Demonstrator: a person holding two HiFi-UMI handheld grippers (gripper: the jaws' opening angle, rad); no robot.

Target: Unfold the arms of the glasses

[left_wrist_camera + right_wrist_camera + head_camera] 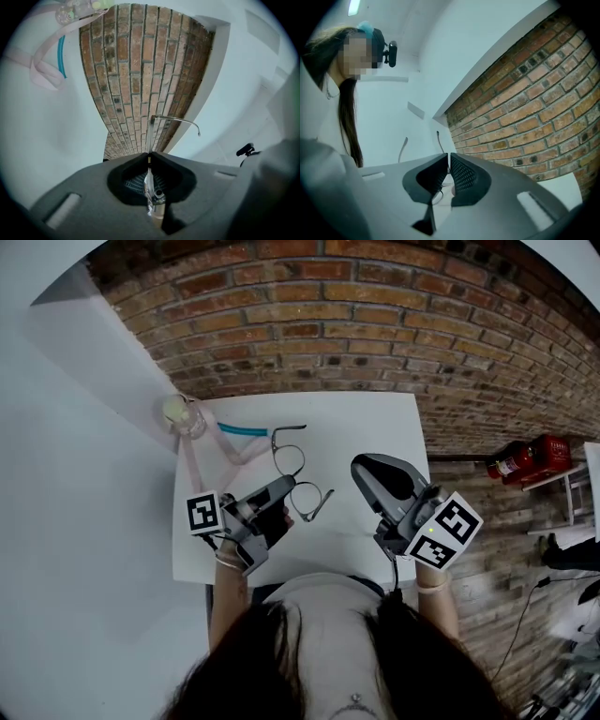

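One pair of glasses [290, 462] sits mid-frame over the white worktop [375, 427], its near rim clamped edge-on between the closed fingers of the left gripper [291, 486]. Just right of it and apart, the right gripper [361, 465] has its fingers all but together on nothing.

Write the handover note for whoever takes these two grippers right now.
Left gripper: shut on the frame of the thin silver wire-rimmed glasses, holding them over the square white table.
Right gripper: jaws all but together, nothing seen clamped, tips close beside the glasses.
Done: the far arm stands out from the frame.
Left: the near arm does not look fully opened. Check it, then swing it out with the right gripper.
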